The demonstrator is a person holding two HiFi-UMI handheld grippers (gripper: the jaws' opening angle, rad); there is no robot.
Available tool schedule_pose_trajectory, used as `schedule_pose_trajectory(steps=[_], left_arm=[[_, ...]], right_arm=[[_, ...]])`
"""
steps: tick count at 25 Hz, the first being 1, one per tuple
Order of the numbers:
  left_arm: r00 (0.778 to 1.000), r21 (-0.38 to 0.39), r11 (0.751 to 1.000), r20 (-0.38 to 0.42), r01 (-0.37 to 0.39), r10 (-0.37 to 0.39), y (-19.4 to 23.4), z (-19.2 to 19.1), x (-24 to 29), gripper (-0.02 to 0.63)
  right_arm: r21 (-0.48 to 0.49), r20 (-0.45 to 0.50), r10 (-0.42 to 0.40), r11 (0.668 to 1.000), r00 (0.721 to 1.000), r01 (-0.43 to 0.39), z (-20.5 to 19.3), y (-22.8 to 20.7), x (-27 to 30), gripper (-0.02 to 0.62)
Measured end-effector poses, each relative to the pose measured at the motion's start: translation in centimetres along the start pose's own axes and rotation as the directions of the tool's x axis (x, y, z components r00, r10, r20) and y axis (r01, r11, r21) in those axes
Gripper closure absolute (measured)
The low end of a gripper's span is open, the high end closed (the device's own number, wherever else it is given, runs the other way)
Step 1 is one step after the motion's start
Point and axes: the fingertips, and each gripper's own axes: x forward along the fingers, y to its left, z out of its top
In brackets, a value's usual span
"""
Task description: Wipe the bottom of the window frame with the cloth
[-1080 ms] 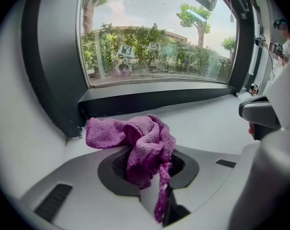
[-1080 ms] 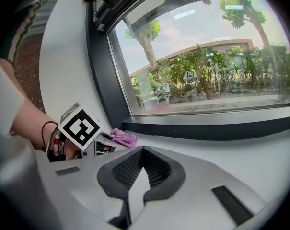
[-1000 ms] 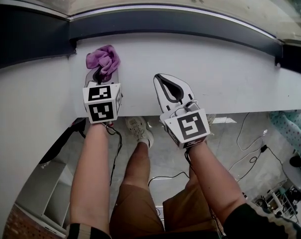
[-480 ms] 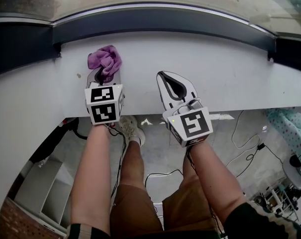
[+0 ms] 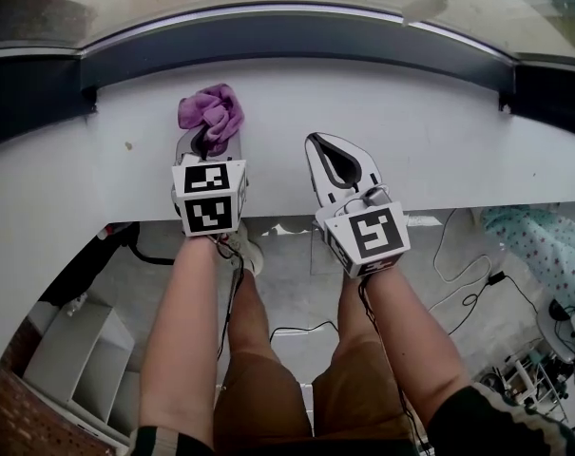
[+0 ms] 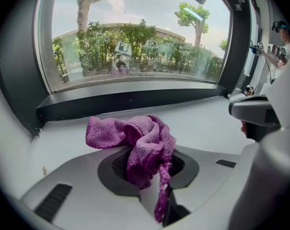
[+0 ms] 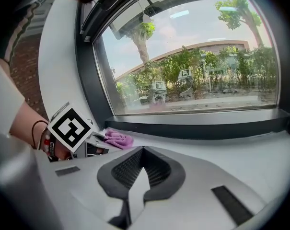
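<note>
Cloth [image 5: 211, 112], a purple bunch, sits upper left of centre in the head view, pinched in my left gripper [image 5: 207, 139]. In the left gripper view the jaws are closed on it, with one strand hanging down between them and the rest heaped over the tips. It lies over the white sill [image 5: 439, 131], and a strip of bare sill separates it from the dark bottom rail of the window frame [image 5: 287, 41].

My right gripper [image 5: 331, 156] lies just beside the left one, toward the frame's centre. Its jaws are pressed together on nothing, with the tips low over the sill.

Open sill runs on to the right as far as the frame's dark corner at the upper right. To the left there is less room before the corner post [image 5: 89, 98]. The sill's near edge passes under both marker cubes, with floor below it.

Compared with a second ago, the corner post stands further left of the cloth, so both grippers have travelled right along the sill. The gap between them looks much the same.
</note>
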Motion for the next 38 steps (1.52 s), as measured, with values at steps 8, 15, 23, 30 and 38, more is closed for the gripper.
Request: schedule_pose_trajectory(steps=[8,15,23,30,38], left_arm=[[1.0,0.013,1.0,0.022,-0.01,0.009,-2.7,0.6,0.4,0.505],[0.999,0.06,0.997,0.011,0.045,-0.045,-6.3,1.1,1.0,0.505],[0.997,0.079,0.994,0.01,0.075,-0.076,-10.4,2.1,2.0,0.505],[0.998,0.074,0.996,0.011,0.059,-0.06,-12.1,2.7,2.6,0.505],[0.995,0.121,0.988,0.002,0.099,-0.1,-16.9,3.9,3.9,0.505]], right_arm=[[-0.019,0.026,-0.005,1.0,1.0,0.005,0.3,-2.8,-1.7,0.581],[0.0,0.033,-0.016,1.0,0.999,0.016,-0.1,-3.7,-2.8,0.581],[0.015,0.049,-0.025,1.0,0.998,0.024,0.0,-5.4,-4.3,0.581],[0.026,0.051,-0.047,0.999,0.998,0.046,-0.6,-8.0,-6.2,0.581],[0.051,0.056,-0.081,0.996,0.995,0.078,-1.2,-10.8,-8.2,0.581]])
